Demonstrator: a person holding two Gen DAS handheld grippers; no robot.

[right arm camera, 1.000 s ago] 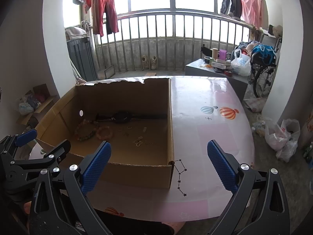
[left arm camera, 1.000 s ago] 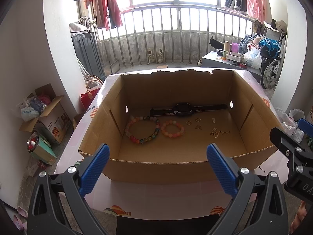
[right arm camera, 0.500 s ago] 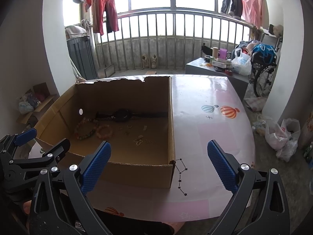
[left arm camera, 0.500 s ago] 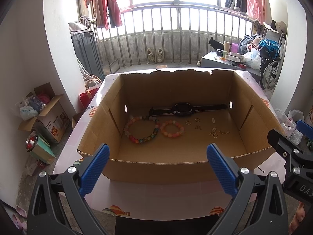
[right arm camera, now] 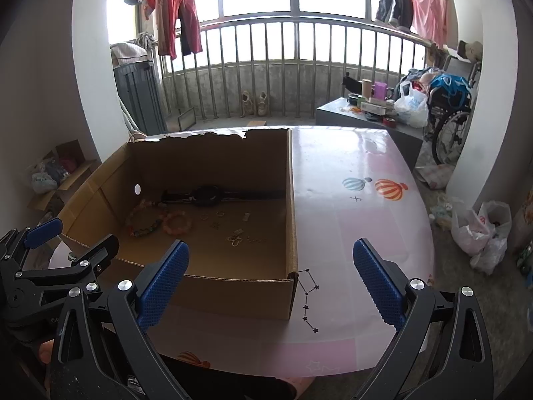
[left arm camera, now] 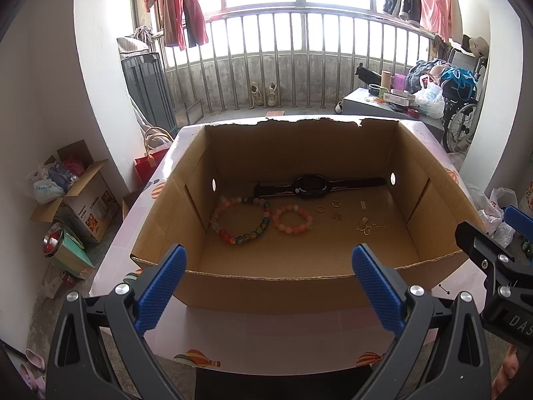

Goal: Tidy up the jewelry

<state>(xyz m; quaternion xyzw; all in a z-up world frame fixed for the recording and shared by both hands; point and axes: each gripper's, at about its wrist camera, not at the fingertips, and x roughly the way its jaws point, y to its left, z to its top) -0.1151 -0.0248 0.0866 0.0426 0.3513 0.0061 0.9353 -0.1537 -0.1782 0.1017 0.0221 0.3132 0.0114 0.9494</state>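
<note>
On the worktop (right arm camera: 359,220): I log one open cardboard box (left arm camera: 266,286) resting on the pink balloon-print surface, its far wall torn along the top edge.
Box floor, far side: black watch (left arm camera: 311,186) laid flat with strap stretched out along the back wall.
Box floor, left: large multicoloured bead bracelet (left arm camera: 240,220), its far edge near the watch strap end.
Box floor, centre: small pink-orange bead bracelet (left arm camera: 292,218), just beside the large one.
Box floor, right of centre: two small rings (left arm camera: 328,206) side by side; several small metal pieces (left arm camera: 364,225) scattered nearby, too small for me to identify.
Left claw (left arm camera: 266,286): mine, blue pads spread wide, empty, held above the worktop before the box's near wall.
Right claw (right arm camera: 271,283): blue pads spread wide, empty, held over the box's near right corner and the bare worktop beside it.
Beyond the worktop: balcony railing (left arm camera: 299,63) with clothes hung above it.
</note>
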